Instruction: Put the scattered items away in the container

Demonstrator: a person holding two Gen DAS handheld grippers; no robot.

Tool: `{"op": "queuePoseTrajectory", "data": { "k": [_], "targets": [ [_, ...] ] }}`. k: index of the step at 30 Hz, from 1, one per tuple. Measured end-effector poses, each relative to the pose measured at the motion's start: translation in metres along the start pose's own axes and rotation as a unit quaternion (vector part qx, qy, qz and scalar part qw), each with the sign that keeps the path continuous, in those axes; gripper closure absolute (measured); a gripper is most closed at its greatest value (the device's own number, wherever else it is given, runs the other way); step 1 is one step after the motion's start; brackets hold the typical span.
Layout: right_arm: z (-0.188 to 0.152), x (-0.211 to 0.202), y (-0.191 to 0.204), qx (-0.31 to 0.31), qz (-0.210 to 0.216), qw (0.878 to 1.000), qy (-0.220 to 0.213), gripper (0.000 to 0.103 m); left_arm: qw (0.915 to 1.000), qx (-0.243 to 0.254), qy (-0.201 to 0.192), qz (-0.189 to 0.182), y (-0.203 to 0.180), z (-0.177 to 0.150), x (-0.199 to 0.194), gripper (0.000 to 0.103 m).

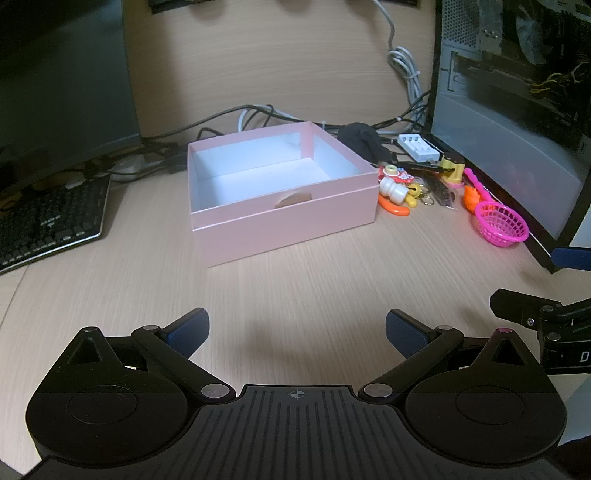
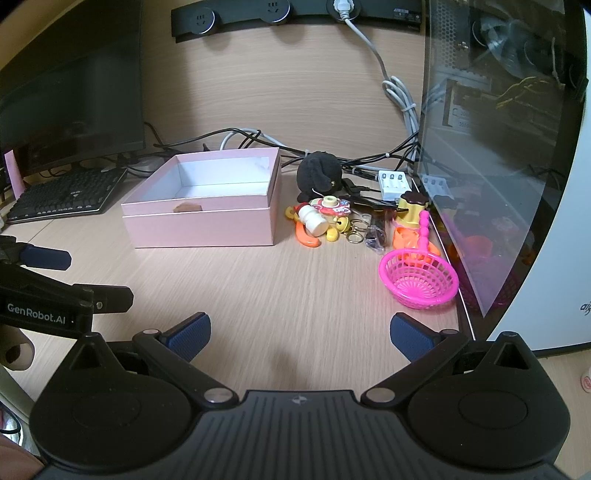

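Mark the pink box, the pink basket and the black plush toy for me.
pink box (image 2: 207, 230), right wrist view, on its front wall.
pink basket (image 2: 419, 282), right wrist view, on the mesh inside the bowl.
black plush toy (image 2: 318, 173), right wrist view, on the middle of its body.

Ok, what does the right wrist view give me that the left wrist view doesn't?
Right wrist only: the black socket strip on the wall and the black plush toy almost whole. Left wrist only: nothing extra of note; there the pink box hides part of the plush. Both show the box with no toys inside, the pink basket, the keyboard, and both grippers open: left gripper, right gripper.
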State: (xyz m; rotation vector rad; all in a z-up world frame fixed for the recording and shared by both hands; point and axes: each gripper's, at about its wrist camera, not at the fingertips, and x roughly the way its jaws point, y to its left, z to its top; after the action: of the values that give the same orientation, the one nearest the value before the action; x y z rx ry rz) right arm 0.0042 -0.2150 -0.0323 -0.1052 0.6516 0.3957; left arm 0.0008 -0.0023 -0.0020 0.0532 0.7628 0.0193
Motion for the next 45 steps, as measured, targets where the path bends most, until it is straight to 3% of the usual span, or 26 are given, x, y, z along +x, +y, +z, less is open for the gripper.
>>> {"op": "queuePoseTrajectory", "data": {
  "k": [28, 45],
  "targets": [
    [0.000, 0.005, -0.002, 0.000, -0.002, 1.000, 0.004, 0.000, 1.0000, 0.000, 0.004, -0.001, 0.000, 0.001, 0.004, 0.000],
    [0.004, 0.004, 0.006, -0.030, -0.033, 0.999, -0.002, 0.000, 0.9995, 0.005, 0.023, -0.023, 0.007, 0.005, 0.019, 0.000]
  ]
}}
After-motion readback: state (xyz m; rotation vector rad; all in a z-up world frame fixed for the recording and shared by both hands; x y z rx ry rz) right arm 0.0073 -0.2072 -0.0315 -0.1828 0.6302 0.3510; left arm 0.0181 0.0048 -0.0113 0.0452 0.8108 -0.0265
